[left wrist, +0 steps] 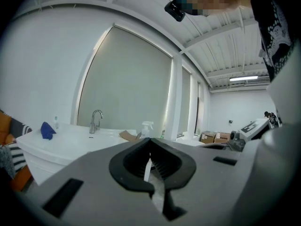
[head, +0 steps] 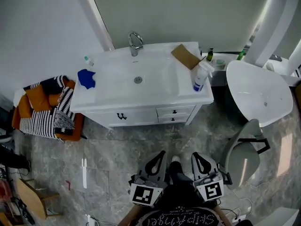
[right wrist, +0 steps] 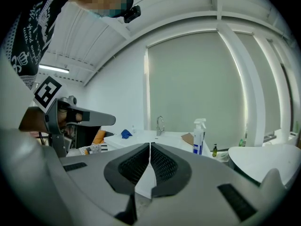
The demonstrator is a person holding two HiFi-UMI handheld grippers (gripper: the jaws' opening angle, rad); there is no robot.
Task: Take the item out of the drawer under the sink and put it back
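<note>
We hold both tools low and close to the body, pointing almost level at the vanity cabinet (head: 136,117) under the sink (head: 113,91). The left hand-held gripper (head: 162,154) has its jaws pressed together with nothing between them, and the right hand-held gripper (head: 197,155) is likewise closed and empty. What matters for us now is the pair of small drawers stacked at the cabinet's right end: the upper drawer (head: 175,111) and, touching it just below, the lower drawer (head: 173,119). Both look fully pushed in, so the item we are to fetch is hidden, and we cannot tell which drawer holds it. From the hand-held grippers, the drawers lie straight ahead and well apart, across a stretch of bare marble floor (head: 117,149). They fall between the lines of the two tools. Their dark handles sit somewhat closer to the left one's line, though the fronts reach across toward the right one as well. Each front runs side to side across our path, so we judge the drawer would slide out toward us. We reckon either hand could reach, with the left a shade nearer. The jaws would need to part before taking a handle.
</note>
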